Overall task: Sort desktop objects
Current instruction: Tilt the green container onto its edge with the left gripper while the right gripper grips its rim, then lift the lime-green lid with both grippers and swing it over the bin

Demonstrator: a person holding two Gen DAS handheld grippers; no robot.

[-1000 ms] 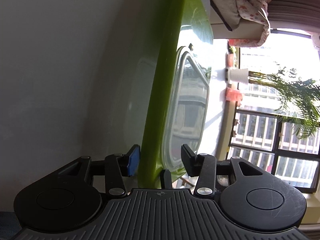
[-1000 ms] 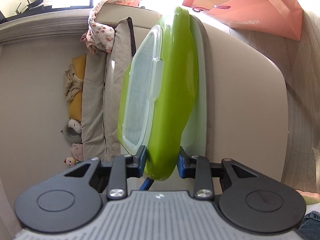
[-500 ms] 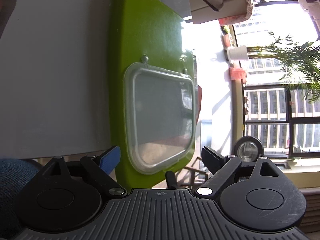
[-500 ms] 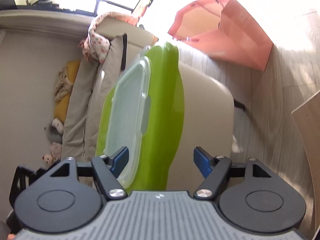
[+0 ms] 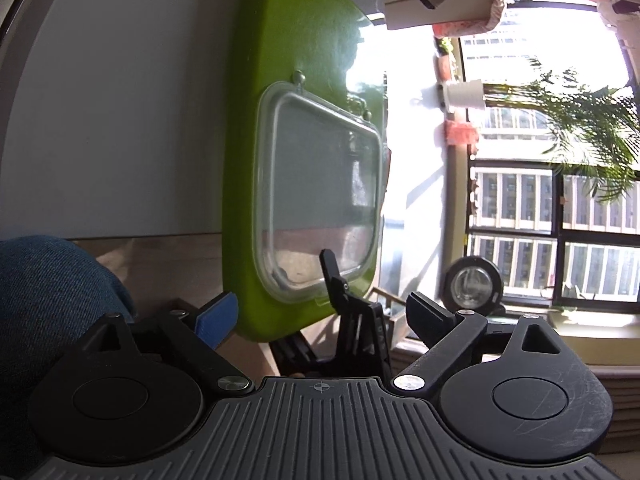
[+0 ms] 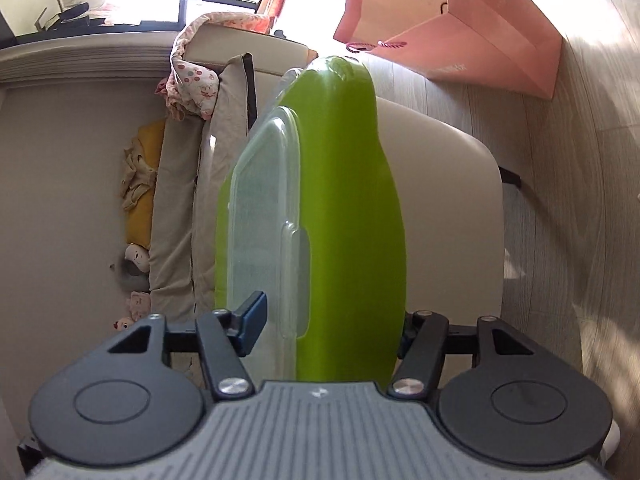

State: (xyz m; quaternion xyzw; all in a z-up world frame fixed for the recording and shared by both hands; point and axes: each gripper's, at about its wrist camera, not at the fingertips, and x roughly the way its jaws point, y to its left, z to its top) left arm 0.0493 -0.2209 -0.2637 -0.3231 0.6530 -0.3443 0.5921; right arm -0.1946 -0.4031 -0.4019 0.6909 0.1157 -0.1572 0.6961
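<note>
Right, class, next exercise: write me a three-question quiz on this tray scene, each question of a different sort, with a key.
1. True or false: the clear container sits against the face of the green tray.
2. Multiple choice: what colour is the paper bag in the right wrist view? A blue, B pink, C white.
3. Short answer: which things stand between the fingers of the right gripper?

Key
1. True.
2. B.
3. The green tray and the clear container. The jaws are closing around them.
</note>
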